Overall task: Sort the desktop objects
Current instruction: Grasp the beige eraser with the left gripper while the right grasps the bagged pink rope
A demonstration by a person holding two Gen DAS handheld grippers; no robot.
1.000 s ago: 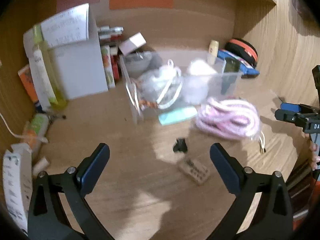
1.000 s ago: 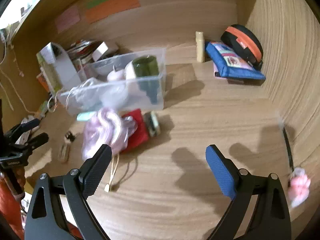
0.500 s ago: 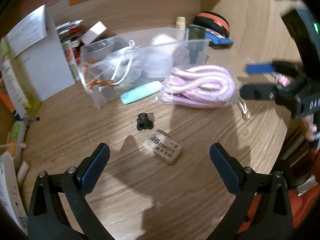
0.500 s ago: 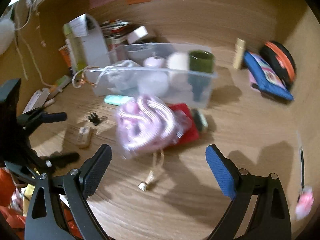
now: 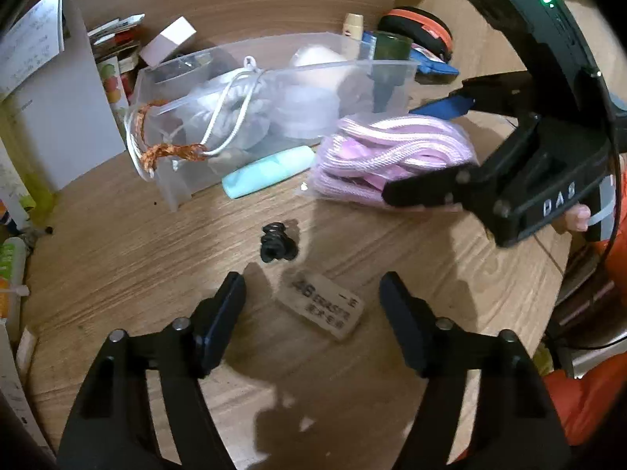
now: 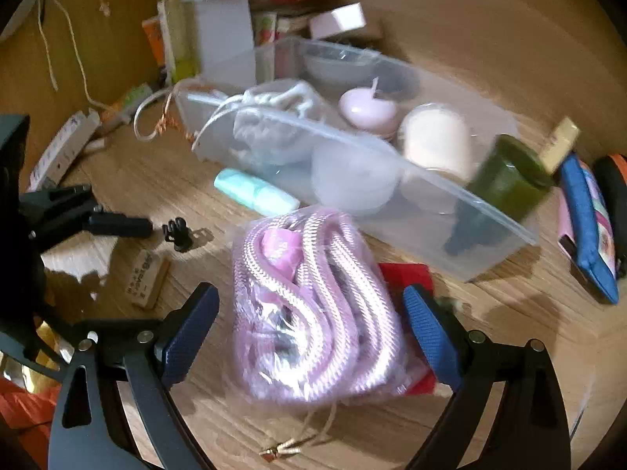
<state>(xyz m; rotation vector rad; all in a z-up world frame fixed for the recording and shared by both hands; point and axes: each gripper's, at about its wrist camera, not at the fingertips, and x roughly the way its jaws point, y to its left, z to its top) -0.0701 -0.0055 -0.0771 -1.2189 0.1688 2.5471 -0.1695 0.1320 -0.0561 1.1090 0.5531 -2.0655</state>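
Observation:
A beige eraser (image 5: 322,306) lies on the wooden desk between the fingers of my open left gripper (image 5: 313,305). A small black clip (image 5: 276,243) lies just beyond it. A bagged coil of pink rope (image 6: 313,309) lies between the fingers of my open right gripper (image 6: 309,333), partly over a red item (image 6: 405,274). The rope also shows in the left wrist view (image 5: 392,156), with the right gripper over it. A clear plastic bin (image 6: 431,192) behind holds a drawstring pouch, candles and a green jar. A mint tube (image 6: 254,196) lies against its front.
A white file box (image 5: 51,109), small boxes and bottles stand at the back left. A blue pouch (image 6: 588,235) and a black-orange case (image 5: 423,31) lie at the back right. Wooden walls close in the desk at the back and right.
Both grippers have moved down and in: the left now straddles the eraser with narrower jaws, and the right now straddles the pink rope bag.

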